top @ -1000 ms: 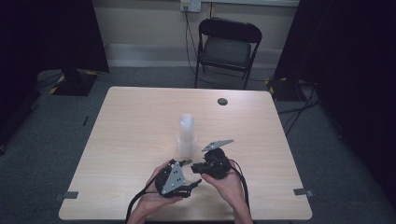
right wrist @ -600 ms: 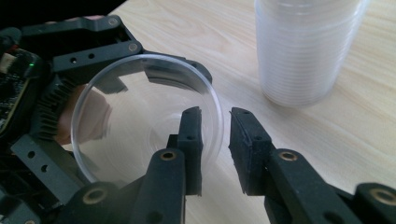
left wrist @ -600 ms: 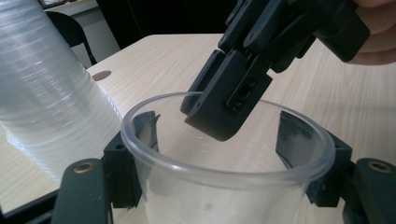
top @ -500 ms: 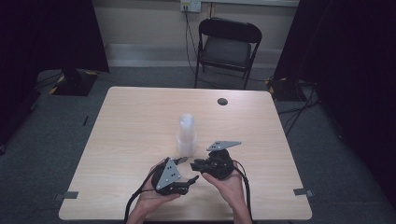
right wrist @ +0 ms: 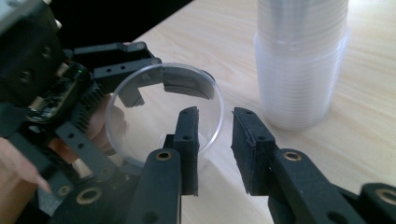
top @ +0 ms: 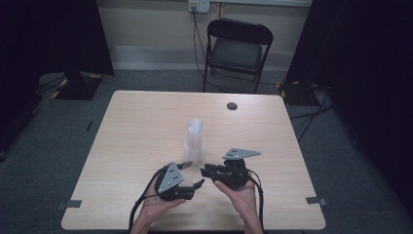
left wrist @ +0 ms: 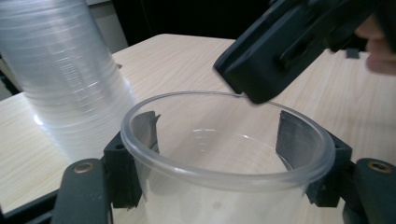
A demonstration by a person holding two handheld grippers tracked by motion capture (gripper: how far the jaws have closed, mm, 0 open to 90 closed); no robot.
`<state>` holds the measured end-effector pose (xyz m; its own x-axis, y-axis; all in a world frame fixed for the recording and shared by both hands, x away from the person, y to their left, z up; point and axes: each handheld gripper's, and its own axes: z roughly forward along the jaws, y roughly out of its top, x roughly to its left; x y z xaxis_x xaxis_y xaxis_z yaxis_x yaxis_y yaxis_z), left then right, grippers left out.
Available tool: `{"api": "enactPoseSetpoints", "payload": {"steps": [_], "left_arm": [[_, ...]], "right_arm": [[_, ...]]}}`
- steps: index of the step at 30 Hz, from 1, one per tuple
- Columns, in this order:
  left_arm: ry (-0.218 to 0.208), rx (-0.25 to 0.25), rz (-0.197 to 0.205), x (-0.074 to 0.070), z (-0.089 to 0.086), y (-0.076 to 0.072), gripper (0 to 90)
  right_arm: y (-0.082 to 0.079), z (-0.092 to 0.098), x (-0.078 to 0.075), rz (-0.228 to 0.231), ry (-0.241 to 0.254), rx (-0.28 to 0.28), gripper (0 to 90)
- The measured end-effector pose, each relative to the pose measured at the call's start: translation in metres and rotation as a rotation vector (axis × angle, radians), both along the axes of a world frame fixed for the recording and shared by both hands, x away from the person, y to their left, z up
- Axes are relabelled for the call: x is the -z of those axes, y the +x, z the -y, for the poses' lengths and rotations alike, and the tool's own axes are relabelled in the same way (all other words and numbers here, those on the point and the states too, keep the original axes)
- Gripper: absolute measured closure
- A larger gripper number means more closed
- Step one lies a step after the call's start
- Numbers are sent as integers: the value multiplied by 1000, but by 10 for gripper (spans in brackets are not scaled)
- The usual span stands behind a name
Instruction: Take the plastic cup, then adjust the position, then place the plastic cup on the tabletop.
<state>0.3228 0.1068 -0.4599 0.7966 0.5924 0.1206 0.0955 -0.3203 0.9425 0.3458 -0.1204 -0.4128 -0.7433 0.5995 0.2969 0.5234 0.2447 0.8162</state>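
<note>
A clear plastic cup (left wrist: pixel 205 175) lies tipped on its side between the jaws of my left gripper (left wrist: pixel 219 130), whose pads press on its wall from both sides. In the high view this gripper (top: pixel 192 176) sits low over the table's near edge. My right gripper (right wrist: pixel 215 140) faces the cup's mouth (right wrist: pixel 140 126) from the right. Its jaws have just been opening and now stand apart at the cup's rim without pressing on it. Just beyond both grippers a tall stack of clear cups (top: pixel 195 139) stands upside down on the table.
The light wooden table (top: pixel 136 122) carries a small dark round thing (top: pixel 232 106) near its far edge. A black folding chair (top: pixel 236 48) stands behind the table. Cables trail from both grippers towards the near edge.
The right gripper's jaws have parted, and it has edged slightly to the right. The left gripper has kept its hold on the cup and stayed put.
</note>
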Motion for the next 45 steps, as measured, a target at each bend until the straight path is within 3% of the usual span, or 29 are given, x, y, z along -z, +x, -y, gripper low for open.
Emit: {"api": "enactPoseSetpoints", "payload": {"steps": [3, 9, 12, 18, 24, 26, 28, 30, 32, 38, 45], "left_arm": [[2, -16, 0, 0, -3, 1, 297], [-36, -45, -26, 1, -8, 4, 297], [-87, -51, -58, -1, -14, 7, 297], [-154, -93, -73, -4, -25, 14, 298], [-152, -138, -57, -9, -36, 19, 300], [-173, -142, -67, -10, -40, 21, 301], [-167, -162, -57, -12, -43, 24, 302], [-197, -164, -69, -14, -48, 28, 302], [-200, -192, -52, -15, -53, 32, 304], [-230, -263, -102, -20, -67, 46, 307], [-224, -317, -106, -21, -74, 58, 309]], "right_arm": [[-1, 4, 0, 8, 17, 26, 700], [-4, 15, 5, 10, 56, 58, 685], [-4, 18, 8, 15, 69, 70, 674], [-8, 22, 13, 34, 80, 81, 649], [-10, 25, 18, 36, 85, 88, 612], [-11, 27, 20, 42, 82, 92, 594], [-11, 28, 21, 50, 79, 102, 578], [-10, 29, 23, 50, 73, 110, 555], [-10, 30, 25, 53, 67, 131, 526], [-11, 32, 29, 85, 55, 158, 479], [-12, 32, 34, 77, 36, 169, 432]]}}
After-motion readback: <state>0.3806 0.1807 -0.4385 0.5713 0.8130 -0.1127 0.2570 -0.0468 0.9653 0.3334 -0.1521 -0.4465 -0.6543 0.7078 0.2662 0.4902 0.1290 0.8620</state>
